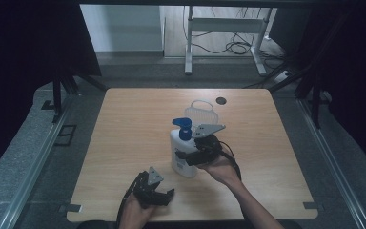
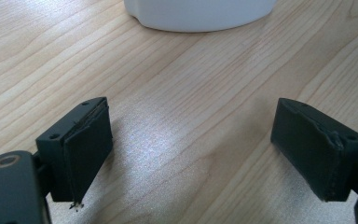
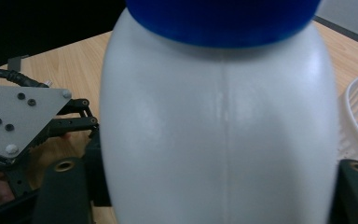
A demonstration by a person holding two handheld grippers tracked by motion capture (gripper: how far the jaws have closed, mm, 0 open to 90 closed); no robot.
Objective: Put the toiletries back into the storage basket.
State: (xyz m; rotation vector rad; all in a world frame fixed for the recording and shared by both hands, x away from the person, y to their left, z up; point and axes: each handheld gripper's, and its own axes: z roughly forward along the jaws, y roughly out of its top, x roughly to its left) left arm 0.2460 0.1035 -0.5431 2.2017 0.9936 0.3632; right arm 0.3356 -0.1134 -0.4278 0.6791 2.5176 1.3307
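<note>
Two grippers: our right gripper [image 1: 194, 155] pinches the smooth white pump bottle [image 1: 183, 152]; left gripper [image 1: 167, 194] spread; ribbed basket [image 1: 202, 113] behind.

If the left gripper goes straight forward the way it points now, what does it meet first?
Probably the base of the white pump bottle: it stands straight ahead of the open left gripper, with bare table between. The exact gap is unclear.

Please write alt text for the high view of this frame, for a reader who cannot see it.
The right gripper clasps a white pump bottle with a blue pump top, standing upright near the middle of a wooden table. A pale plastic basket sits just behind it, and the left gripper rests open near the table's front edge.
</note>
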